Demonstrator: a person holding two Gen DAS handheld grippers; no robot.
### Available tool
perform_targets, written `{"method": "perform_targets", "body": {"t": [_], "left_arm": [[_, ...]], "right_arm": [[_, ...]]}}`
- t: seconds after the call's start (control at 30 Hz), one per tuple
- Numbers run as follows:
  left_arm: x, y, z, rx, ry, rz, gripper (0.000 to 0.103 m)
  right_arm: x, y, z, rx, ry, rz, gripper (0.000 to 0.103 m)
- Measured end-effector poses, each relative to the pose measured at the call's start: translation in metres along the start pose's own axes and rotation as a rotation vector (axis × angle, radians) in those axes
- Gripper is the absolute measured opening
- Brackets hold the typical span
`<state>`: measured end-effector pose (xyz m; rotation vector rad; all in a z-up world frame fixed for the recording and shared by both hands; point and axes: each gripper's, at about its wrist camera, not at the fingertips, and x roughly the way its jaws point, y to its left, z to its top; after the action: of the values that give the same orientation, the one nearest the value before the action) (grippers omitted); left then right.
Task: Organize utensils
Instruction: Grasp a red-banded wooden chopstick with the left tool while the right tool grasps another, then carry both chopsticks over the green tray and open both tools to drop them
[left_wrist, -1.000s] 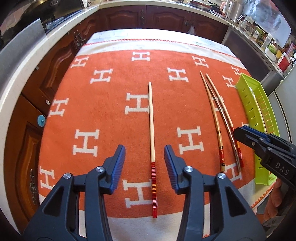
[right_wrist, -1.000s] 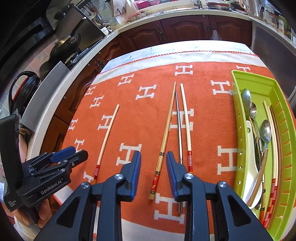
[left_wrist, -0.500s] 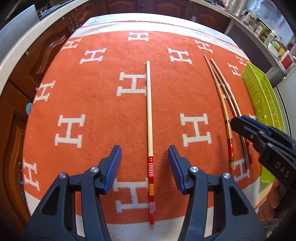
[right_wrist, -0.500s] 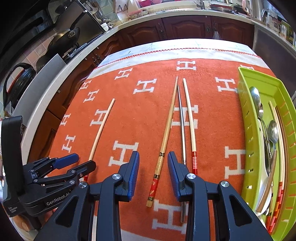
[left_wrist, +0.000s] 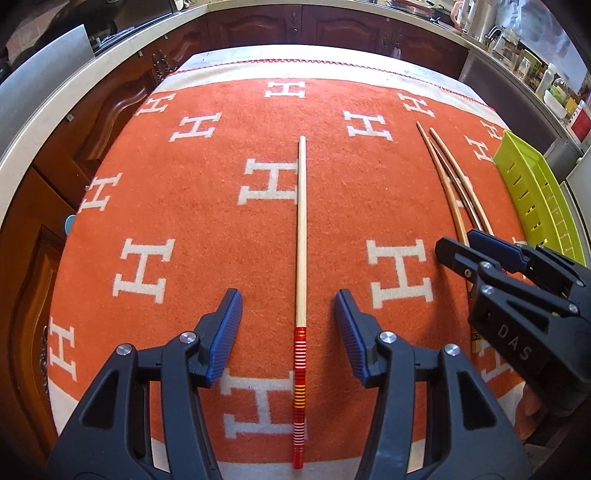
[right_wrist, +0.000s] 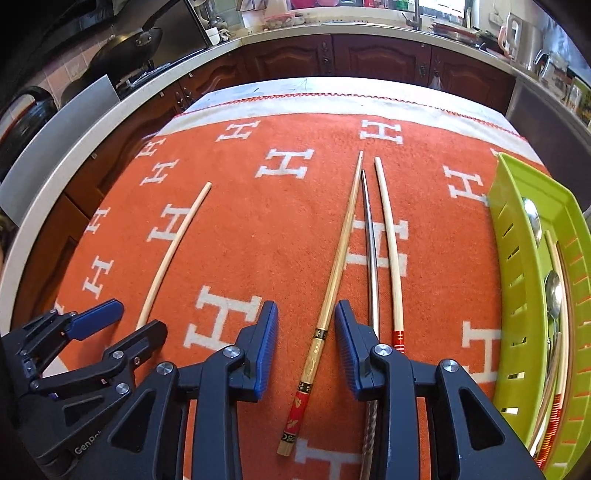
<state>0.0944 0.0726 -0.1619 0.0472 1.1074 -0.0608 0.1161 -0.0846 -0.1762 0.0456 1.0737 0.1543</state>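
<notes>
The left gripper (left_wrist: 288, 332) stands wide apart over 1 striped chopstick (left_wrist: 300, 258) lying on the orange cloth (left_wrist: 184, 229), pointing straight away. The right gripper (right_wrist: 306, 343) is apart around a gold chopstick (right_wrist: 332, 280), also pointing away. Only the right view shows spoons (right_wrist: 554, 291) in the green tray (right_wrist: 517, 258).

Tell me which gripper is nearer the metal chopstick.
Right. The right gripper straddles a chopstick right beside the metal chopstick; the left gripper straddles the lone chopstick, farther left.
</notes>
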Motion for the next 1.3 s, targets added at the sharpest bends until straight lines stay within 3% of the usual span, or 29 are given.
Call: {"method": "perform_targets", "body": {"t": [0.1,0.27,0.47,0.63,0.8,1.03,1.3], "left_arm": [[0.0,0.0,0.0,-0.002,-0.006,0.004,0.048],[-0.003,-0.004,-0.003,0.009,-0.039,0.0,0.023],[-0.005,-0.01,-0.012,0.029,-0.097,-0.002,0.012],[-0.006,-0.01,-0.018,0.017,-0.139,-0.015,0.003],[-0.007,-0.005,-0.017,-0.026,-0.138,-0.024,0.003],[-0.026,-0.002,-0.009,-0.058,-0.125,-0.06,0.003],[-0.068,-0.042,0.021,0.009,-0.166,-0.18,0.003]], "right_arm": [[0.0,0.006,-0.002,-0.027,-0.007,-0.034,0.033],[-0.001,0.006,-0.005,-0.029,-0.031,-0.041,0.032],[-0.004,0.004,-0.014,-0.029,-0.084,-0.064,0.022],[-0.006,-0.005,-0.017,0.008,-0.1,-0.058,0.008],[-0.008,-0.01,-0.017,0.036,-0.099,-0.035,0.006],[-0.04,-0.026,-0.018,0.123,-0.121,0.081,0.006],[-0.102,-0.058,-0.024,0.2,-0.211,0.122,0.006]]}}
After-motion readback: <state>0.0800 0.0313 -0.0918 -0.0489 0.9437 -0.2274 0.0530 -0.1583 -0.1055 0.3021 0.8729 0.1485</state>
